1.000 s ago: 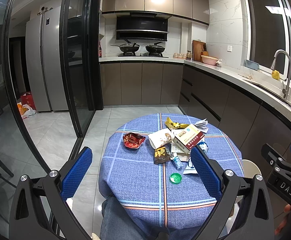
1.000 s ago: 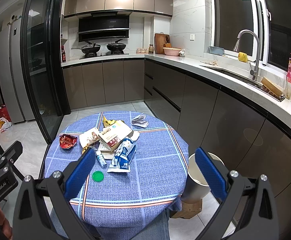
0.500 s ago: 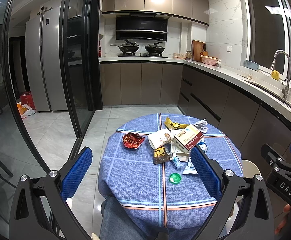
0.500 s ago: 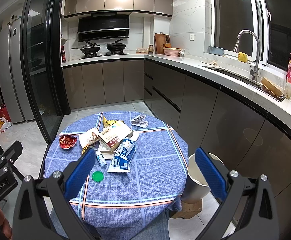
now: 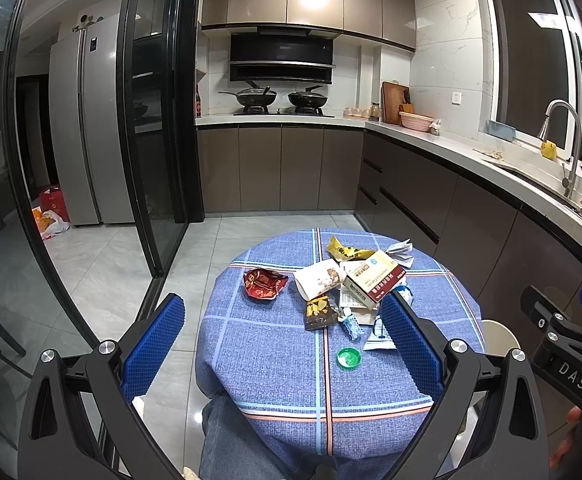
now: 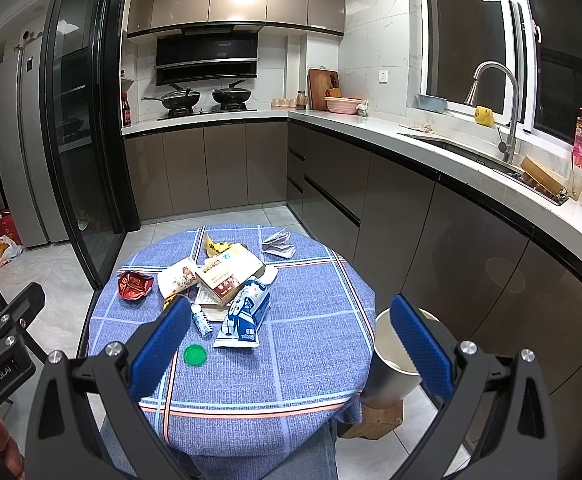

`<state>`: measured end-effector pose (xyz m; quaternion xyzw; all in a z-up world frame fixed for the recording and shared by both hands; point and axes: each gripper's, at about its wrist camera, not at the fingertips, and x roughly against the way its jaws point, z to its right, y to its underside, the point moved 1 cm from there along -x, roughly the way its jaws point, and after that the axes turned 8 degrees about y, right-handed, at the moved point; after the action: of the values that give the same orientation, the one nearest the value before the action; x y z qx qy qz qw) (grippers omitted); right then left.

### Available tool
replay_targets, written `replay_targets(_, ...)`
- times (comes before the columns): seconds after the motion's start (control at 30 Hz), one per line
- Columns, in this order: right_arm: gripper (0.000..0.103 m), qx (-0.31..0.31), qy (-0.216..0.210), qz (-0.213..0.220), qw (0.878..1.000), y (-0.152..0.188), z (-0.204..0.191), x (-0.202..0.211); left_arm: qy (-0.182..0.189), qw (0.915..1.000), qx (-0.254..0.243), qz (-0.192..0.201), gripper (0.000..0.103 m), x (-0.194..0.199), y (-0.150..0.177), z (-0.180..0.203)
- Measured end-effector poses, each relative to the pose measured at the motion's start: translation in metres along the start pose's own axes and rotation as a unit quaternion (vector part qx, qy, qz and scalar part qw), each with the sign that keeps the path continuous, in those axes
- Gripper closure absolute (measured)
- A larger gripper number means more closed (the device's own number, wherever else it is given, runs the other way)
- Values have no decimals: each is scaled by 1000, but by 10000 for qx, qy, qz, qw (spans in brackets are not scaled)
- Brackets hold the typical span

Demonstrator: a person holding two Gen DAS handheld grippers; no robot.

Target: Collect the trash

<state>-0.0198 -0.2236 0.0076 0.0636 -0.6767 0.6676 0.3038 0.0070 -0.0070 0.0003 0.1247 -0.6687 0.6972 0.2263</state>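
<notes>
Right now: round table (image 6: 283,360) in blue check cloth, trash heaped toward 12 o'clock. White bin (image 6: 391,356) off rim at 3 o'clock. Cardboard box (image 6: 227,274) on top of heap, likely stiff, light; take across narrow sides. Blue-white pouch (image 6: 245,312) soft, likely crushes; pinch edge. Red wrapper (image 5: 265,284) at 10 o'clock, crinkly. Green cap (image 6: 195,355) at 6 o'clock, flat, likely slippery. Left gripper (image 5: 283,344), right gripper (image 6: 291,344): jaws spread, empty.

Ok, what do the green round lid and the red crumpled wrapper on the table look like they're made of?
Green round lid: probably moulded plastic, uniform colour with a raised rim. Red crumpled wrapper: likely foil-lined plastic film, glossy with sharp creases; the lining cannot be confirmed.
</notes>
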Motion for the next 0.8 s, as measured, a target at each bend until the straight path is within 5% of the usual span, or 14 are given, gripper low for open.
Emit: replay_targets(0.8, 3, -2, -1, 1, 10000, 0, -1, 0, 33, 10000, 16, -3, 8, 1, -1, 2)
